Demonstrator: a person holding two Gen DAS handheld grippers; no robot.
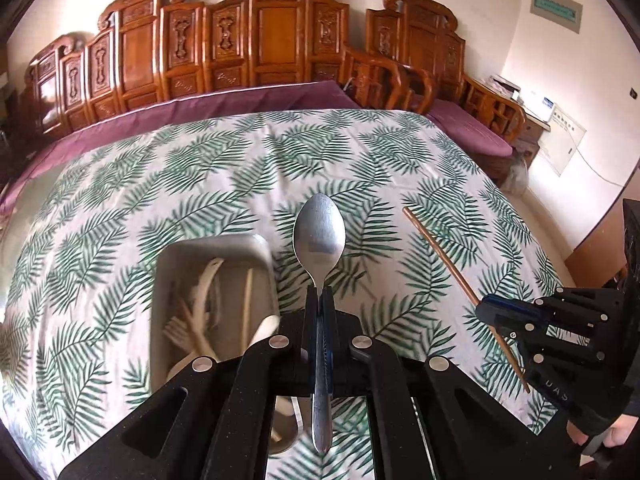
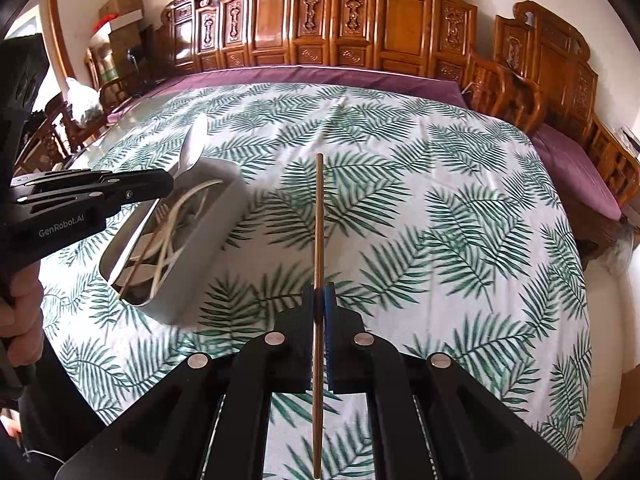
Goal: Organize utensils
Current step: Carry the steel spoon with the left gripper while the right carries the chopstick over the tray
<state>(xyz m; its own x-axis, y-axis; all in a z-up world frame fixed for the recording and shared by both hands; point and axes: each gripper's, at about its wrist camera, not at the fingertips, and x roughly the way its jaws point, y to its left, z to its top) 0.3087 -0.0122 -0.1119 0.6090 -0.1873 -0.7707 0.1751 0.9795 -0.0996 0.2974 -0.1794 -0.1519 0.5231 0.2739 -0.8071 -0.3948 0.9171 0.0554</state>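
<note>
My left gripper (image 1: 320, 294) is clamped on a metal spoon (image 1: 319, 236), bowl pointing away, above the leaf-print tablecloth (image 1: 240, 168) just right of the white utensil tray (image 1: 216, 246). My right gripper (image 2: 319, 294) pinches a wooden chopstick (image 2: 319, 220) over the cloth, right of that tray

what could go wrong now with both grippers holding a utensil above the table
1. The left gripper pinches the metal spoon by its thin handle, so it could swivel or slip.
2. The right gripper holds the chopstick mid-shaft; its long end could catch the white bin's rim.
</note>
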